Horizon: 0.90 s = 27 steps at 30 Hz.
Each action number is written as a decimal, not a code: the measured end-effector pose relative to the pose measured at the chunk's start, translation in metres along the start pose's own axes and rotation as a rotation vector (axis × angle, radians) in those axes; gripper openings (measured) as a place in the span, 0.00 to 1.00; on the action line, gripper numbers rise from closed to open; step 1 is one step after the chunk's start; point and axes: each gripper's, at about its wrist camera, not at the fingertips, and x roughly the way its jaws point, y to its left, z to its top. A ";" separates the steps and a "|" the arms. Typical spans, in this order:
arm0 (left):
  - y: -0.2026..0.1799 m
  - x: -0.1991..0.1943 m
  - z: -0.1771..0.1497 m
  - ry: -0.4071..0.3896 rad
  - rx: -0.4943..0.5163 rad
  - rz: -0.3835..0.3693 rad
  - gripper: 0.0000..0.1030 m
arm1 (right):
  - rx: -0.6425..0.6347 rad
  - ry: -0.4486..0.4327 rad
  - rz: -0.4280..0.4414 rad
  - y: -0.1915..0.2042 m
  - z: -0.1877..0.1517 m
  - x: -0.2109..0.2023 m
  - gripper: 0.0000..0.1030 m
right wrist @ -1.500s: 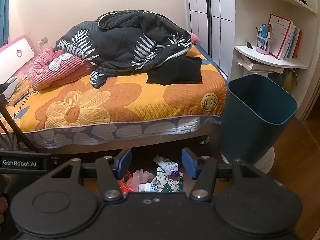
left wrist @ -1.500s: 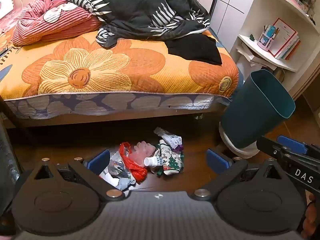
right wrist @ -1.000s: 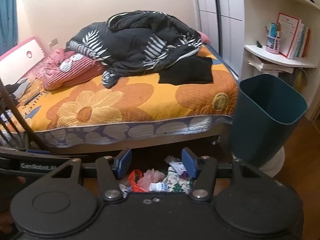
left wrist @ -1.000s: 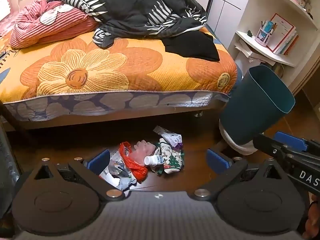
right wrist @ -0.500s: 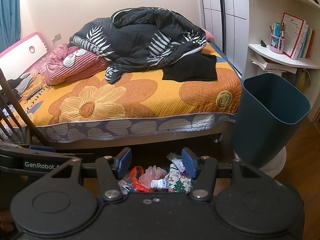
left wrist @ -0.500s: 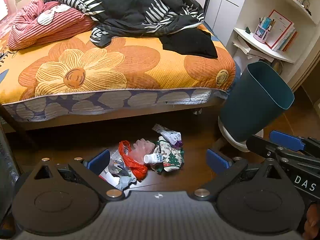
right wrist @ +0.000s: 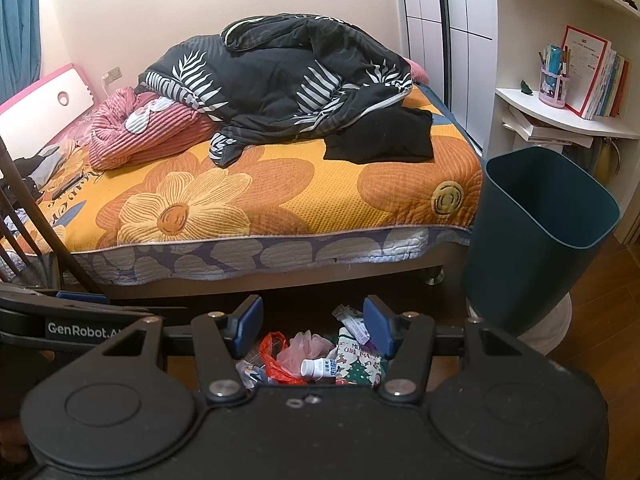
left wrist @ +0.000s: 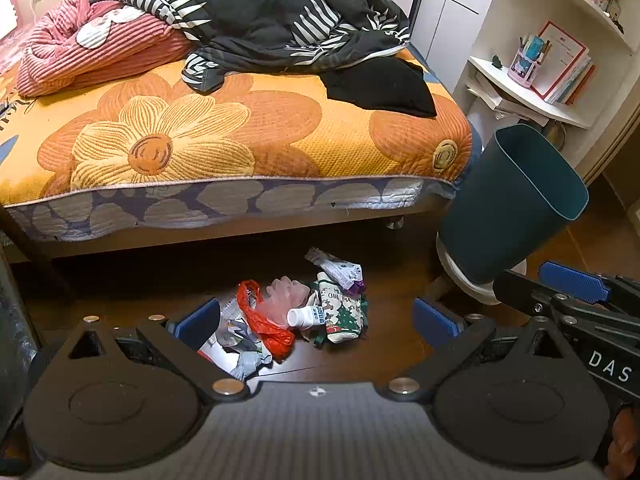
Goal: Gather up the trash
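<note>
A pile of trash lies on the wooden floor by the bed: a red plastic bag, a pink net, a small white bottle, a Christmas-print wrapper and crumpled paper. The pile also shows in the right wrist view. A dark teal bin stands to the right of it, also in the right wrist view. My left gripper is open and empty above the pile. My right gripper is open and empty, higher up, and shows in the left wrist view.
The bed with an orange flowered cover carries a dark quilt, a pink blanket and a black cloth. White shelves with books stand at the right. A dark chair frame is at the left.
Both grippers have drifted slightly, so the views shifted a little. Both stayed open and empty. The trash and the bin have not moved.
</note>
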 end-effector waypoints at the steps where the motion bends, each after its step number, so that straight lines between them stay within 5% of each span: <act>1: 0.000 0.000 0.000 0.001 0.000 0.000 1.00 | 0.000 0.000 0.000 0.000 0.000 0.000 0.54; 27: 0.005 -0.005 0.000 -0.012 -0.020 -0.015 1.00 | -0.010 -0.007 -0.003 -0.002 0.002 -0.002 0.54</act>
